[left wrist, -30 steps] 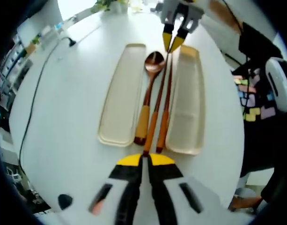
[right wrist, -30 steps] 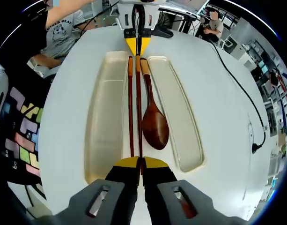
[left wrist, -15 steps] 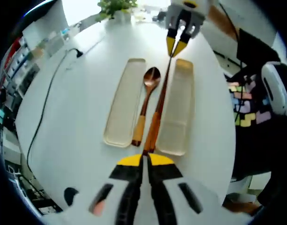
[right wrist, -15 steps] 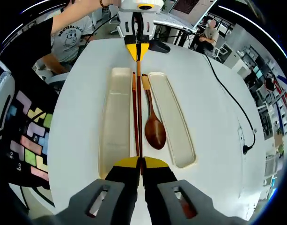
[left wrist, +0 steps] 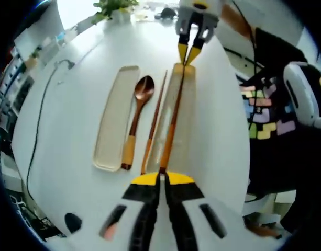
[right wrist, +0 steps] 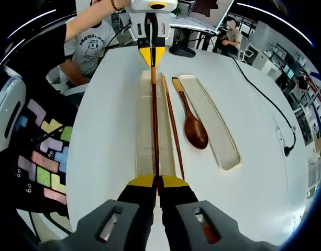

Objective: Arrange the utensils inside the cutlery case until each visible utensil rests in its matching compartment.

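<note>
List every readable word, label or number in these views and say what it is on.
Print on the grey T-shirt of the person seated past the table: two lines of letters, too blurred to read for sure.
Chopstick, spoon, trays: no text.
Screens and shelves behind: too small to read.

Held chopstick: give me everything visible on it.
The held chopstick is a thin, straight stick that looks like wood, dark reddish-brown, with an orange section toward the left gripper. Both grippers pinch it, the left at that end and the right gripper at the other. It spans lengthwise over the case half nearer the person; whether it touches the tray cannot be told. The second chopstick lies apart on the table.
</note>
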Available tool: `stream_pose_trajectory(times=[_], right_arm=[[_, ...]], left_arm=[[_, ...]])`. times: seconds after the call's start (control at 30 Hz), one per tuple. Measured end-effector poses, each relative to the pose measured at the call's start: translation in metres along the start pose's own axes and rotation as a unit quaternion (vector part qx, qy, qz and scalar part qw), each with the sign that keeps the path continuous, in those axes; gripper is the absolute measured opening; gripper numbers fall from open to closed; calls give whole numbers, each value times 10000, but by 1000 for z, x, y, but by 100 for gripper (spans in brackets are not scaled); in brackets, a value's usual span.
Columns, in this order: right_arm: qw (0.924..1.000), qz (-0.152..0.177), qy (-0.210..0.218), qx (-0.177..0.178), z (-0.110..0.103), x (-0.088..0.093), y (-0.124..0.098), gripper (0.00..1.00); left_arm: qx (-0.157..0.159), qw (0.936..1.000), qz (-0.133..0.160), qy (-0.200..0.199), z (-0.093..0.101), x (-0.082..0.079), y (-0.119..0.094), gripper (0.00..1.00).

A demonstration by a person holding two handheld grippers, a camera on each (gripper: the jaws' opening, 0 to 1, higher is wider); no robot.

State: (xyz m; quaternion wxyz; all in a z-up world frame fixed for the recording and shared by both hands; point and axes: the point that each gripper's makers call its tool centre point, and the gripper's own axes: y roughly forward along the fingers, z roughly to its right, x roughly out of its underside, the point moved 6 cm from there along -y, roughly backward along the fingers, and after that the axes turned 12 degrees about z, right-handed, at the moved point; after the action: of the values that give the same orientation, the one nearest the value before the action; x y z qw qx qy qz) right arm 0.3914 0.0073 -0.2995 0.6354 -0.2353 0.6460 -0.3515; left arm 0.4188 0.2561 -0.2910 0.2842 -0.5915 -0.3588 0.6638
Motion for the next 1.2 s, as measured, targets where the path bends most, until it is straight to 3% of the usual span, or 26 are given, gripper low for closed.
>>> stream_pose_trajectory(times=[0.2,0.43,0.87,1.2], right_arm=[[9997,-5,175,-149,-1,-1,-1,0],[9995,-56,198,-236,1,-4,5,1],[9976,0,583,-361,-4,1,6,1],[9971,-15,619,-446,-8,-1,10,2]], left_arm=[[192,9996,-217,-9,5,2,9,4],[168,9987,-484,-28,6,5,7,4],[180,9988,-412,-215,8,6,7,4],[134,9992,-309,-235,10,8,7,6]])
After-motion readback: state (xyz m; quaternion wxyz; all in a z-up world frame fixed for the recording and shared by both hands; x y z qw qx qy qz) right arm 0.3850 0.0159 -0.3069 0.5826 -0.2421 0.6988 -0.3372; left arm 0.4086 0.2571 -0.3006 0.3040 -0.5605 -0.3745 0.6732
